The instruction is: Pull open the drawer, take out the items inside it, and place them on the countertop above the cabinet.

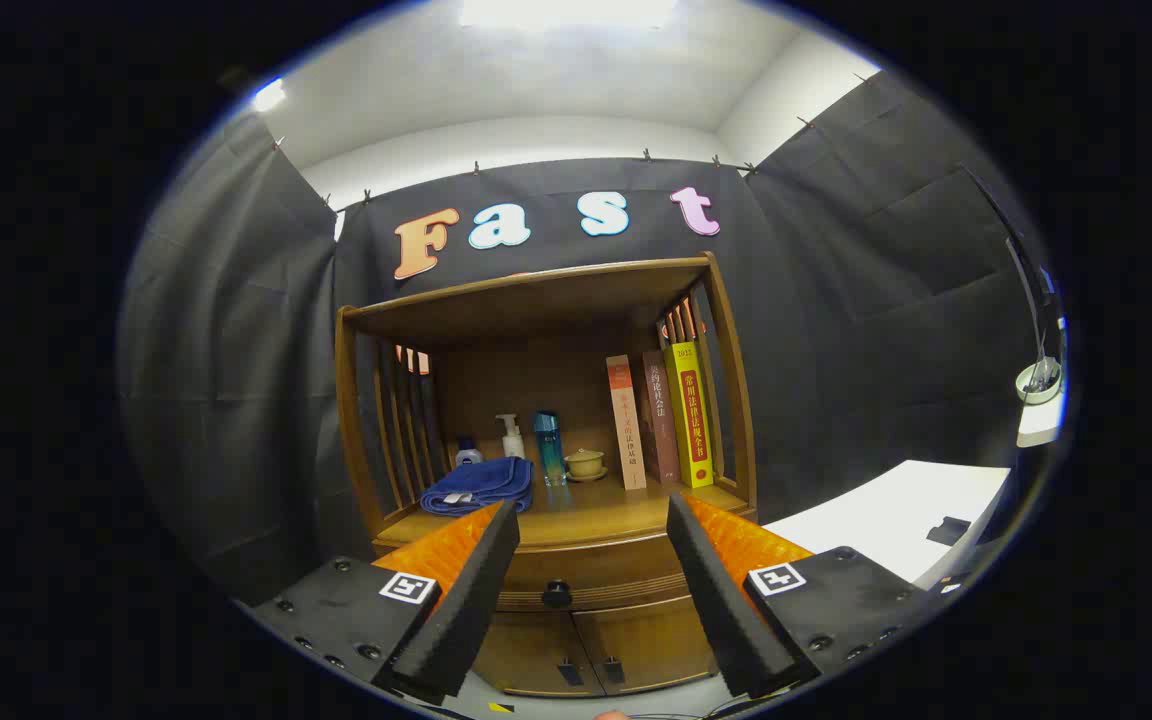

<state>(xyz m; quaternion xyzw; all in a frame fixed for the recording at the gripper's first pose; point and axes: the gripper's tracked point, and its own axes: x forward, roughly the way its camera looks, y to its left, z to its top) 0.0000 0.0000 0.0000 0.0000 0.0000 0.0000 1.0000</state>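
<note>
A wooden cabinet (546,480) stands against the black cloth wall of the booth, under a white ceiling with a bright lamp. Its countertop (586,515) sits inside an open shelf niche with slatted sides and a wooden roof. On that surface lie a folded blue towel (479,486), a small white bottle (468,455), a pump bottle (511,437), a teal bottle (548,448), a small lidded cup on a saucer (585,463) and three upright books (661,418) leaning at the niche's right side. Below the countertop the drawer (586,575) is closed, its dark round knob (556,595) just ahead of and between the fingers. Under it are two cabinet doors (591,650). The gripper (591,520) is spread wide, holding nothing. A white table (896,525) stands off to the right
</note>
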